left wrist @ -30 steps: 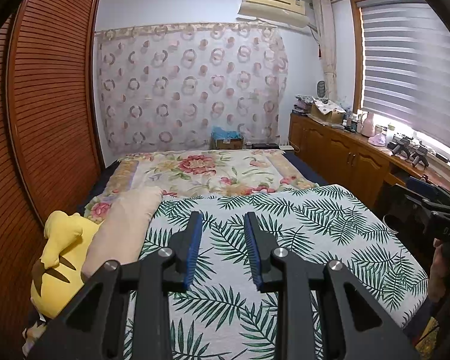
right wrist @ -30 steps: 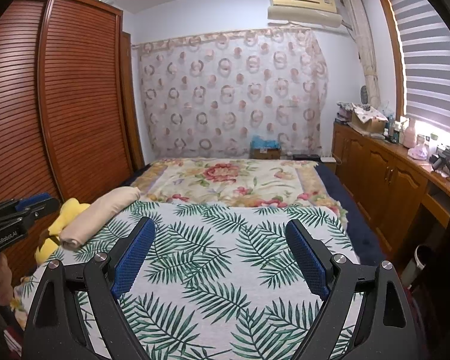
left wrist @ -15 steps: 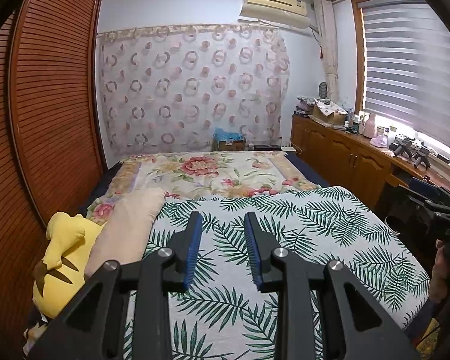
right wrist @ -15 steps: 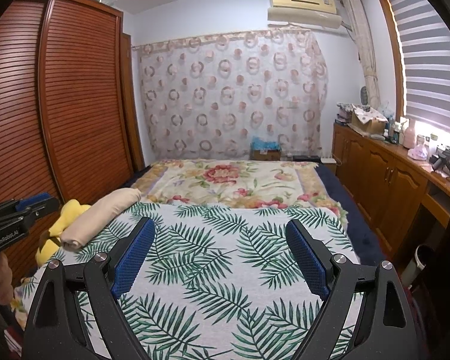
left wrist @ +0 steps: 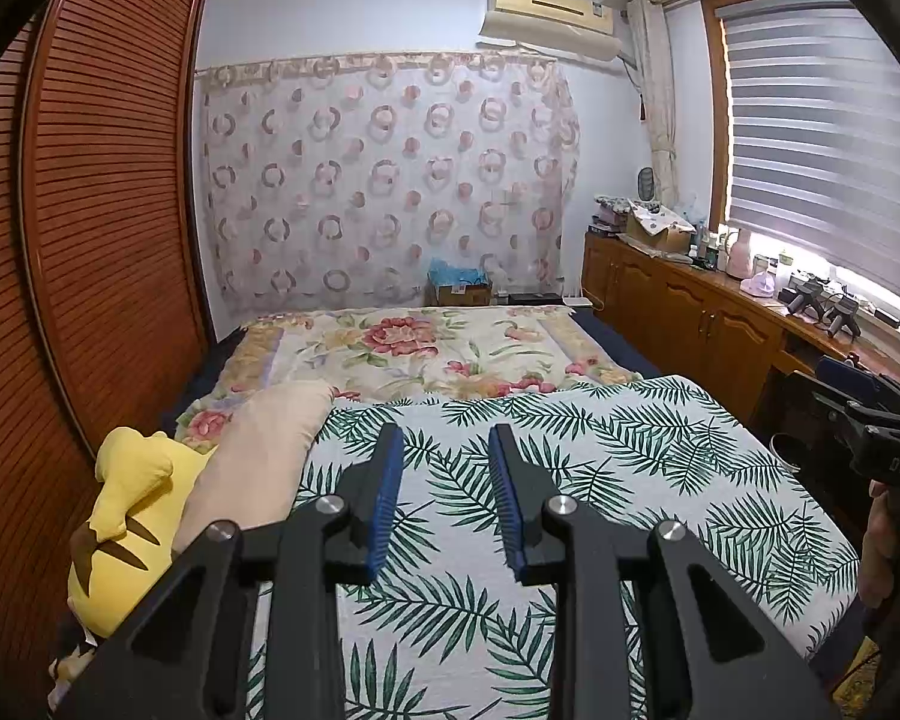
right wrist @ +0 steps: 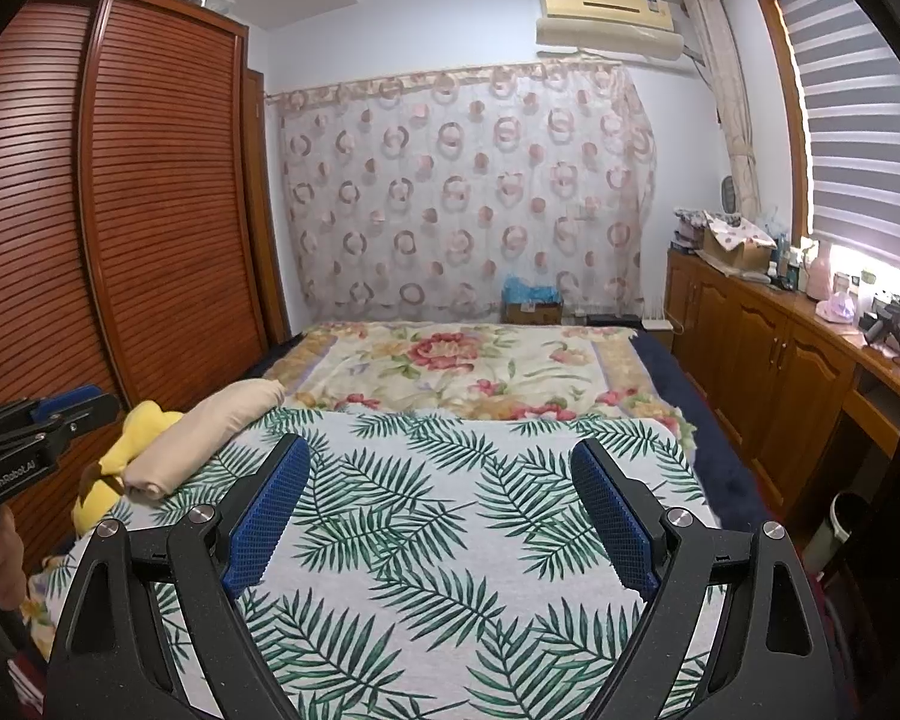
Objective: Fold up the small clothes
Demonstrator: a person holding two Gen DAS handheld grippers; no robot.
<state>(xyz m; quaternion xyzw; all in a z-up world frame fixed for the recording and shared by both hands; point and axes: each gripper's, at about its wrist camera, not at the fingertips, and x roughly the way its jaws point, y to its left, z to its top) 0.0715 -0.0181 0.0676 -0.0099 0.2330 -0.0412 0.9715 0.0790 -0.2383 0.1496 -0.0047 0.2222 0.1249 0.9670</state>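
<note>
We held the left gripper (left wrist: 444,498) narrowly parted and the right gripper (right wrist: 444,516) spread wide, both empty above the leaf-print spread (right wrist: 426,516). The beige garment (right wrist: 204,441), far left, seemingly awaited pickup.

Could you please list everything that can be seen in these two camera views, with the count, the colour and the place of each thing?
leaf-print cover: 1, white with green palm leaves, on near part of bed.
floral blanket: 1, cream with red flowers, on far part of bed.
beige pillow: 1, beige, left edge of bed.
yellow plush toy: 1, yellow with dark marks, left of the pillow.
wardrobe: 1, red-brown, slatted, left wall.
curtain: 1, pale with pink circles, far wall.
air conditioner: 1, cream, above curtain.
cabinet: 1, brown wood, cluttered top, right wall.
left gripper: black, blue pads, narrowly open, empty.
right gripper: black, blue pads, wide open, empty.
</note>
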